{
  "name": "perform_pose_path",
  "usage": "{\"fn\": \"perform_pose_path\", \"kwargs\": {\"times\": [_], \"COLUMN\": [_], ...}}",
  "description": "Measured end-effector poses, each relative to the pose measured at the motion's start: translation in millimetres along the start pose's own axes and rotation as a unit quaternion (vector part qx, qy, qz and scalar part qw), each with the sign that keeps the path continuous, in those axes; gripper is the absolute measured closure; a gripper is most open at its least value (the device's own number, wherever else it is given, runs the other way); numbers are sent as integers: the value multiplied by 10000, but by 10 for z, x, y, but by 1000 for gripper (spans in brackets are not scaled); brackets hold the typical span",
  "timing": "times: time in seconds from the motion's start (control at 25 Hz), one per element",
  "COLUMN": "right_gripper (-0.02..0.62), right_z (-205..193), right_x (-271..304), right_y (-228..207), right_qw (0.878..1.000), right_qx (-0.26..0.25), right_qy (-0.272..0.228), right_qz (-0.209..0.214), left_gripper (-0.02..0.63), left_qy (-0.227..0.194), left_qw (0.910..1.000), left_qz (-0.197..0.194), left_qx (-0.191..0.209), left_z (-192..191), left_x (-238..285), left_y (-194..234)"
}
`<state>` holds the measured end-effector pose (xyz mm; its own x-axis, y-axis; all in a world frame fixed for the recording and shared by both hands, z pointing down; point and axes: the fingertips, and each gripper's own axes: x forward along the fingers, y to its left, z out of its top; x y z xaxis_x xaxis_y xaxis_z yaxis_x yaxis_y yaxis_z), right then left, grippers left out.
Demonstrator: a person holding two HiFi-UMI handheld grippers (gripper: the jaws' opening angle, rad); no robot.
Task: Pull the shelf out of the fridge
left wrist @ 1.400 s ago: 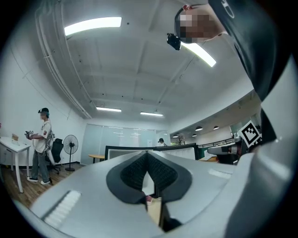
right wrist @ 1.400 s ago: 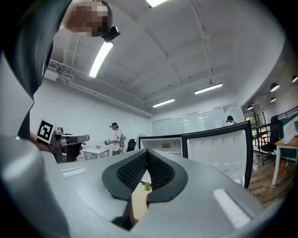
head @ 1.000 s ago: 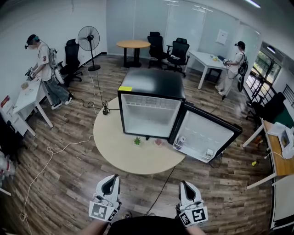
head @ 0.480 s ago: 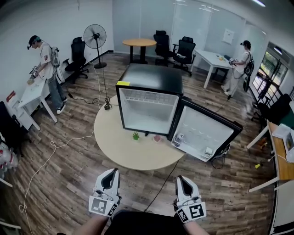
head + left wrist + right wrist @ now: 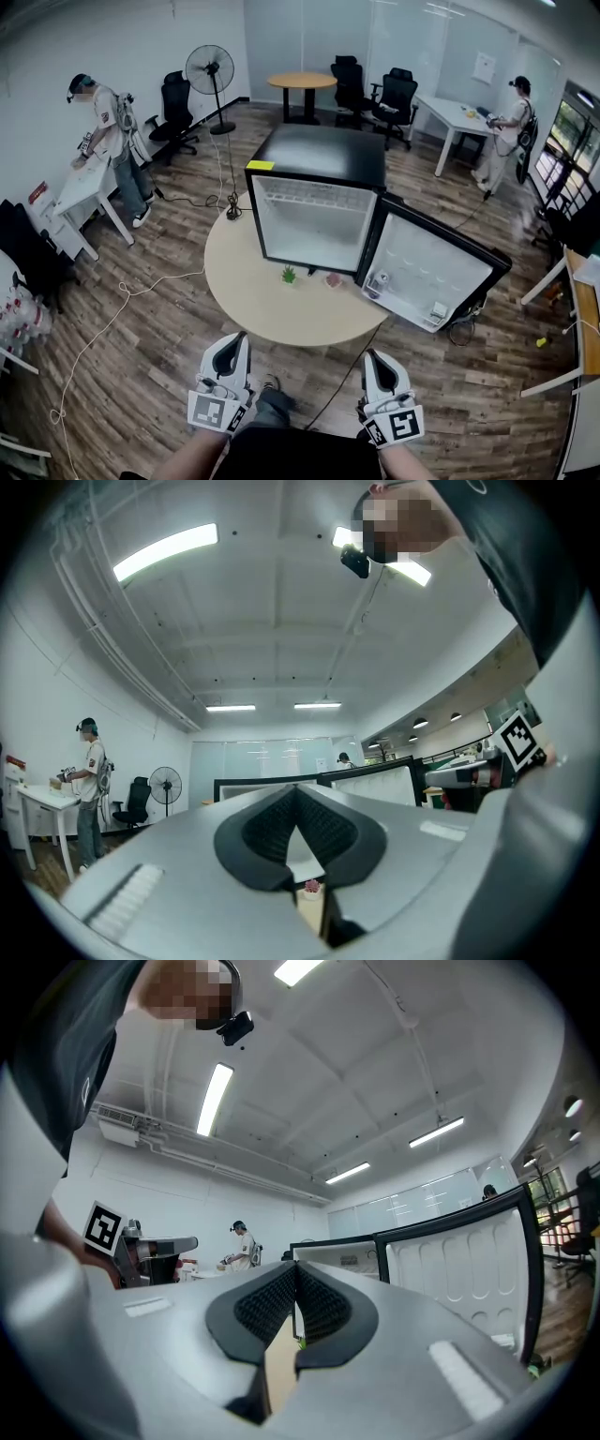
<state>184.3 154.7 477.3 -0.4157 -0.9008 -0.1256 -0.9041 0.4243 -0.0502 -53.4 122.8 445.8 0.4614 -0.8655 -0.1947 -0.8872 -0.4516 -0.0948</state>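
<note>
A black mini fridge [image 5: 323,155] stands on a round beige table [image 5: 239,291]. Its door [image 5: 436,272] is swung open to the right. Inside the white interior, a pale shelf [image 5: 314,197] runs across near the top. My left gripper [image 5: 234,342] and right gripper [image 5: 371,358] hang low in front of my body, short of the table's near edge and well away from the fridge. Both are shut with nothing between the pads. In the left gripper view the gripper [image 5: 296,803] points at the fridge. The right gripper [image 5: 295,1283] looks toward the open door.
A small green plant [image 5: 289,275] and a pink item [image 5: 334,279] sit on the table before the fridge. A black cable [image 5: 347,370] runs across the floor between my grippers. A standing fan [image 5: 210,70], desks, chairs and two people [image 5: 103,131] are around the room.
The table and fridge have come closer and a little to the right in the head view. Both grippers stay shut and low in front of me.
</note>
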Motion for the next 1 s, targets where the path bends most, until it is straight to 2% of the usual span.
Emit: {"fn": "perform_pose_path", "kwargs": {"times": [0.48,1.0], "right_gripper": [588,588], "right_z": [-99,-195], "right_x": [852,1980], "right_y": [-245,-520], "right_qw": [9996,9968], "right_qx": [-47,-182], "right_qy": [92,266], "right_qz": [-271,-733], "left_gripper": [606,606], "left_qy": [-131,-145], "left_qw": [9996,9949], "left_qz": [-214,-893], "left_qx": [-133,-450], "left_z": [-213,-560], "left_x": [845,2035], "left_y": [578,1171]}}
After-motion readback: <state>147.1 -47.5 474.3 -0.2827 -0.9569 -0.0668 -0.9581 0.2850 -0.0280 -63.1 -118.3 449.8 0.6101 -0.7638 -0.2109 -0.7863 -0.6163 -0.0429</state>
